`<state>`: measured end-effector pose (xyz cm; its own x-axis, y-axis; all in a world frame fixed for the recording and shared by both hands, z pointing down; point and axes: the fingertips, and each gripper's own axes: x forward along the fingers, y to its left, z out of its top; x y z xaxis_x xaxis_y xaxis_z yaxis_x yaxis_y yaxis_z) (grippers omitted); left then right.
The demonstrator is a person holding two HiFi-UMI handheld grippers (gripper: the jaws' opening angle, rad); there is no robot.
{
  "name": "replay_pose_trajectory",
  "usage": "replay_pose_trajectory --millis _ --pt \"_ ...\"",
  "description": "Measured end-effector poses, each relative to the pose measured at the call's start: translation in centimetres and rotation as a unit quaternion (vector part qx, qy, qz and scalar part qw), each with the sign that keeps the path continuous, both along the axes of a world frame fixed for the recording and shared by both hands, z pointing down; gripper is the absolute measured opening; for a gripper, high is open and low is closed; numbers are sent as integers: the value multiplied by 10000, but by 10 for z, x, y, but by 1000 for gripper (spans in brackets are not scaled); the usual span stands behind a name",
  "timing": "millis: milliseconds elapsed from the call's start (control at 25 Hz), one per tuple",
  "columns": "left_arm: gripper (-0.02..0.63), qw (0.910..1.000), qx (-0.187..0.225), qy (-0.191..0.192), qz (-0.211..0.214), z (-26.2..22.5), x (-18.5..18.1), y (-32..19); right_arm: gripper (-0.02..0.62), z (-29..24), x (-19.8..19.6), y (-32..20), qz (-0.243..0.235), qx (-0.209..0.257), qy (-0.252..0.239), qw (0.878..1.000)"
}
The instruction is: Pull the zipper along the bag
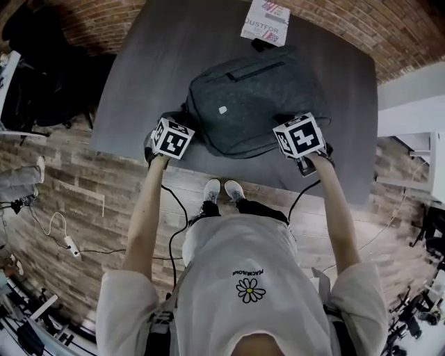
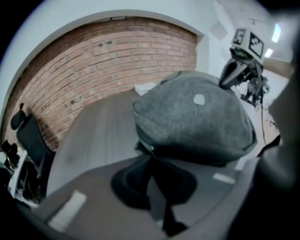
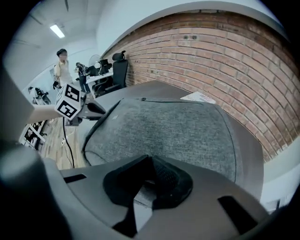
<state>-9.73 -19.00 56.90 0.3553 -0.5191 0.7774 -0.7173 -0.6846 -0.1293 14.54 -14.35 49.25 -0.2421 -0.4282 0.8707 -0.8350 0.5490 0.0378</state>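
Zipper (image 1: 212, 148) showed only as a dark seam line along the near edge of the grey bag (image 1: 243, 104), lying mid-tabletop (image 1: 139, 69). The left hand-held gripper (image 2: 152, 157), jaws fully together, met the near-left seam by a small glint; whether it pinched the pull was unclear. The right hand-held gripper (image 3: 152, 159) was closed on fabric at the near-right corner, its own body hiding that edge. A printed sheet (image 1: 265, 21) lay just beyond the bag.
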Motion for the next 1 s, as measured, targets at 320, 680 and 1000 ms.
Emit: replay_pose_trajectory --millis 320,680,1000 --pt "5 9957 309 -382 782 -4 35 -54 18 3 5 28 586 -111 -267 9979" --pt "5 9547 -384 -774 2847 -1 23 1 11 9 11 28 852 -115 -49 9963" --pt "5 9075 -1831 -508 3747 -3 -2 80 3 15 9 24 1009 95 -82 9948"
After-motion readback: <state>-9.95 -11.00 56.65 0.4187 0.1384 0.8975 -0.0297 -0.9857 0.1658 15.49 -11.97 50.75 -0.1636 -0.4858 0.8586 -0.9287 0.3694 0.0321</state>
